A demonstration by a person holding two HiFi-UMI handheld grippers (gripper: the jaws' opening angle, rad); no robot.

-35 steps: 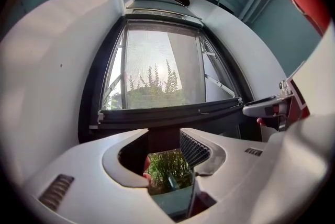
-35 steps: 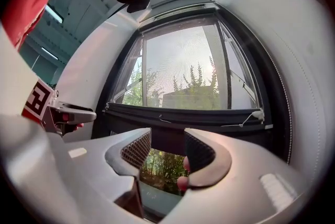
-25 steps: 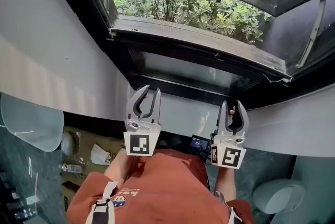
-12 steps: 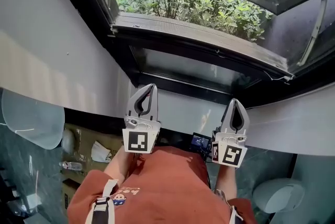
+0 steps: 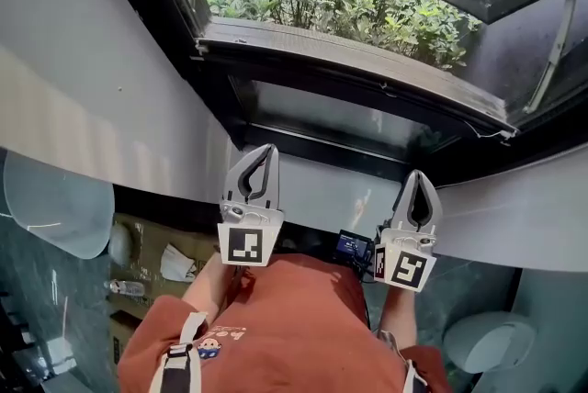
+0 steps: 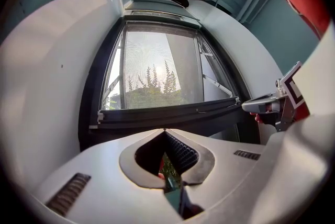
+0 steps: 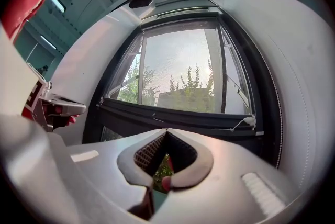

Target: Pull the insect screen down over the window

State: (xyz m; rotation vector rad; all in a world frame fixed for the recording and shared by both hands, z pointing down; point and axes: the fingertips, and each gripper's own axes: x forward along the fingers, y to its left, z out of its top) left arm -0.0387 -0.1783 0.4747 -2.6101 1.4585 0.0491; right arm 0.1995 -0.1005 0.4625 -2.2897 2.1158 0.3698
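Left claw (image 5: 266, 151) and right claw (image 5: 418, 175) are both pressed together and empty, held short of the black-framed window (image 5: 213, 102). The dark insect-screen pull bar (image 5: 354, 68) spans it, well apart. Closed claws would likely skid off the bar.

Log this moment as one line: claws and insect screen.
left claw: shut, empty | right claw: shut, empty | screen bar: untouched, beyond both claws
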